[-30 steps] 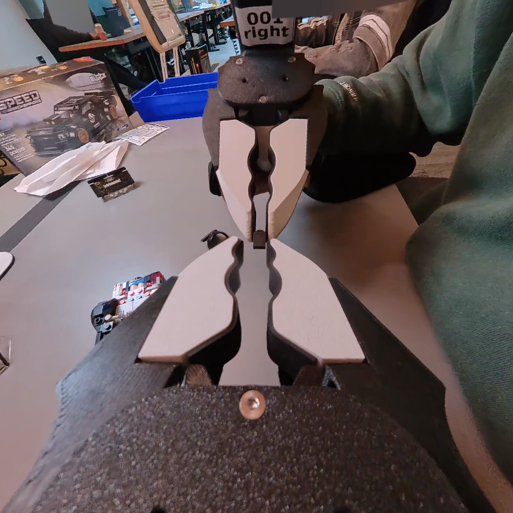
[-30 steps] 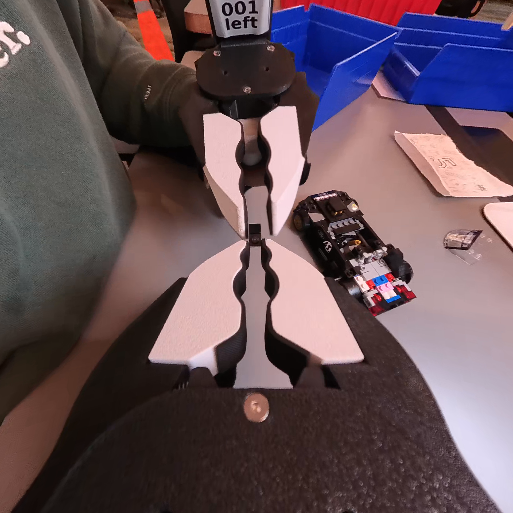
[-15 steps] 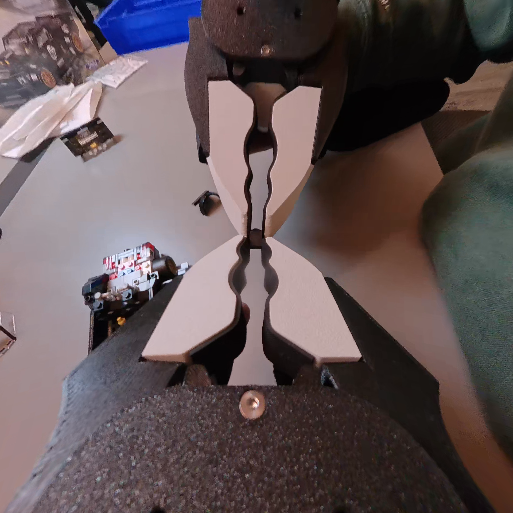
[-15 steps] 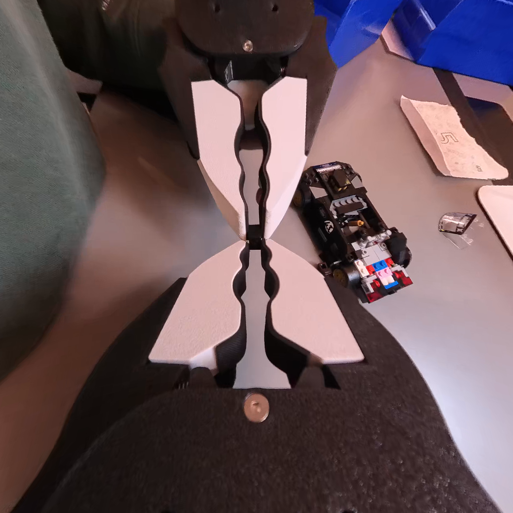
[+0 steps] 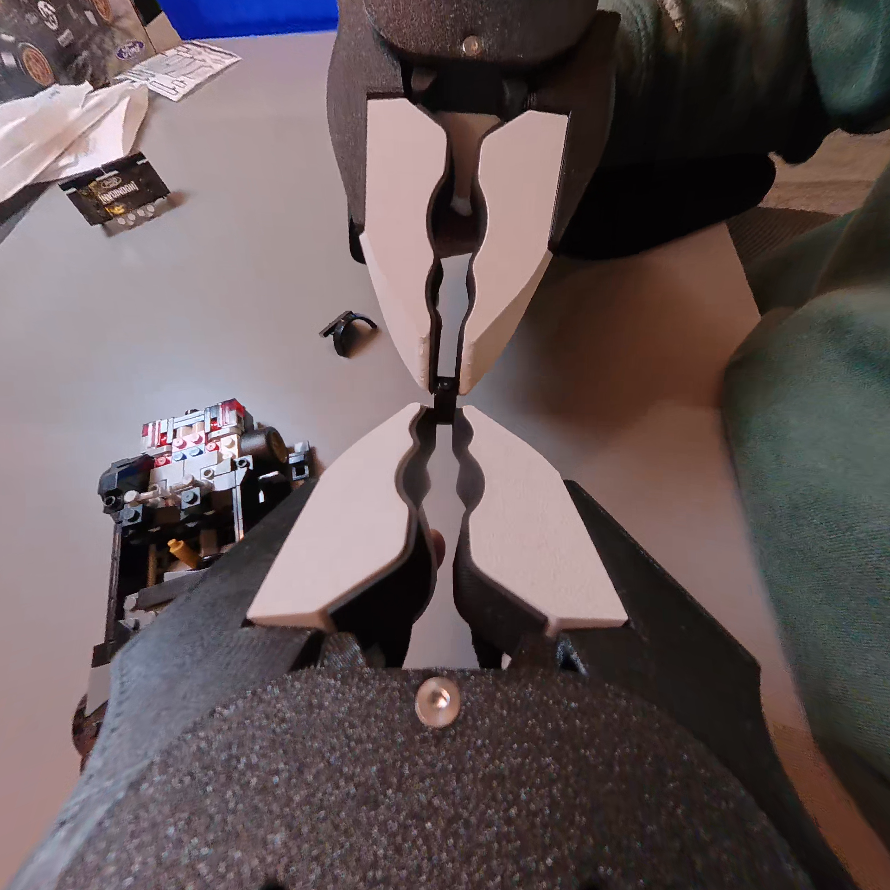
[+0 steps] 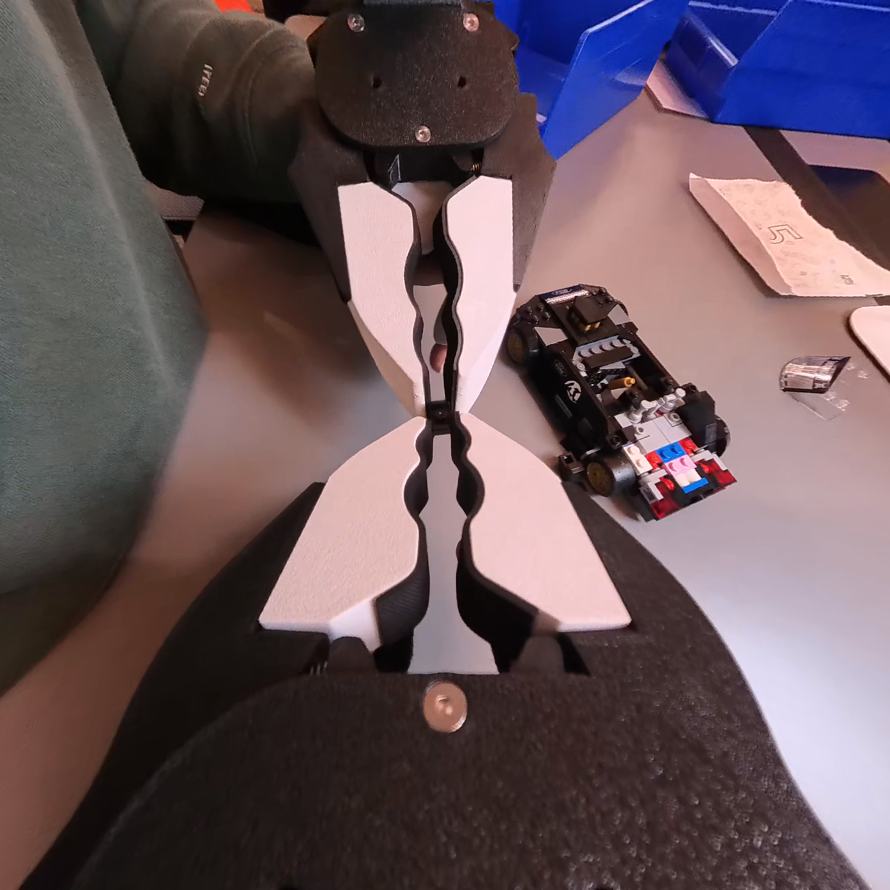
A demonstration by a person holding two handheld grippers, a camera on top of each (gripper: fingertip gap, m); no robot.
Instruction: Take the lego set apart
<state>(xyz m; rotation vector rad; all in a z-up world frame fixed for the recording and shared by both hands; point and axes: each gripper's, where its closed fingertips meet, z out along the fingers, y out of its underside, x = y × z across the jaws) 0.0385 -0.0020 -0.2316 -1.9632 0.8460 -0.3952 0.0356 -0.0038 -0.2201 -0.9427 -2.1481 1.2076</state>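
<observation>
While the two grippers met tip to tip above the grey table (image 6: 722,602), each was pinched closed on one end of a small black lego piece (image 5: 445,402) held between them. The left gripper (image 5: 442,415) gripped its near end; the right gripper (image 6: 439,424) gripped the opposite end. The partly stripped black lego car (image 6: 621,399) lay on the table just beside them. A loose black curved piece (image 5: 349,334) rested nearby, and blue bins (image 6: 722,62) stood behind.

Half-stripped black lego car (image 6: 621,404) upright on table.
</observation>
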